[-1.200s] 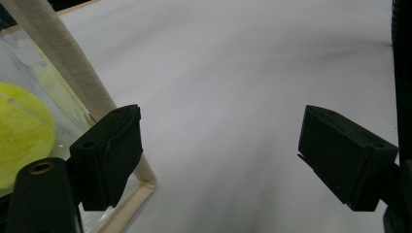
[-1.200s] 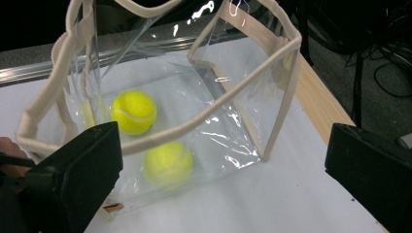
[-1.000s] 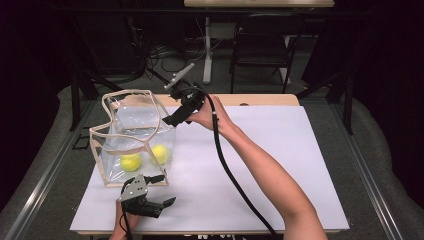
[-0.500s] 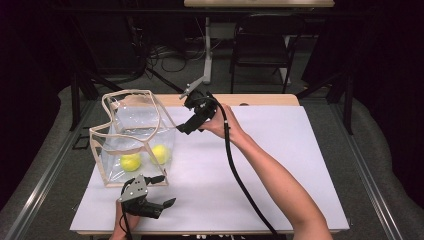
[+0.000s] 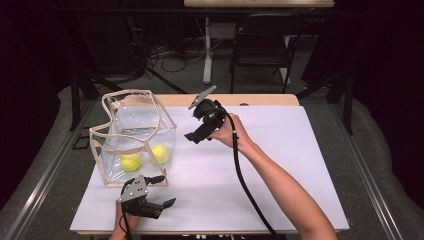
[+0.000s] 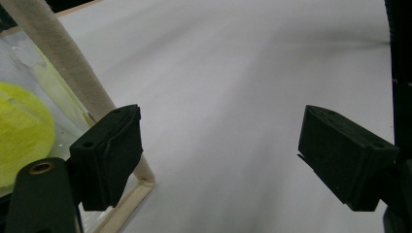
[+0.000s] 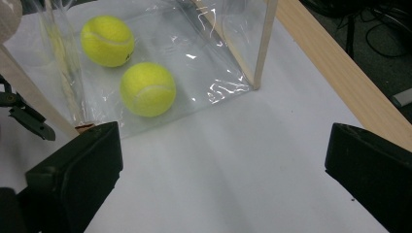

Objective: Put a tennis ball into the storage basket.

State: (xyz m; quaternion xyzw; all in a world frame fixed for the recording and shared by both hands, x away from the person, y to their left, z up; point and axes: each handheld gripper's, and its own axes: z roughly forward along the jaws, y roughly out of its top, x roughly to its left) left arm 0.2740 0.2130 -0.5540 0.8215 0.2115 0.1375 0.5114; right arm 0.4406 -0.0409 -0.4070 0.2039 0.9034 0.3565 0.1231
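A clear plastic bag (image 5: 135,125) with beige trim stands open at the left of the white sheet. Two yellow tennis balls (image 5: 130,161) (image 5: 160,153) lie inside it. My right gripper (image 5: 196,122) is held open above the sheet, just right of the bag. Its view looks down on both balls (image 7: 107,40) (image 7: 147,89) through the bag's wall (image 7: 214,43). My left gripper (image 5: 166,191) rests open near the table's front edge, beside the bag's front corner. In its view one jaw sits against the bag's trim (image 6: 63,63), with a ball (image 6: 22,131) behind the plastic.
The white sheet (image 5: 280,165) covers most of the table, with a wooden strip (image 5: 260,100) at its far edge. A black cable (image 5: 240,170) trails along the right forearm. A chair (image 5: 262,50) and floor cables lie beyond the table.
My right gripper has moved right and nearer, away from the bag's top. The left gripper, bag and balls have stayed put.
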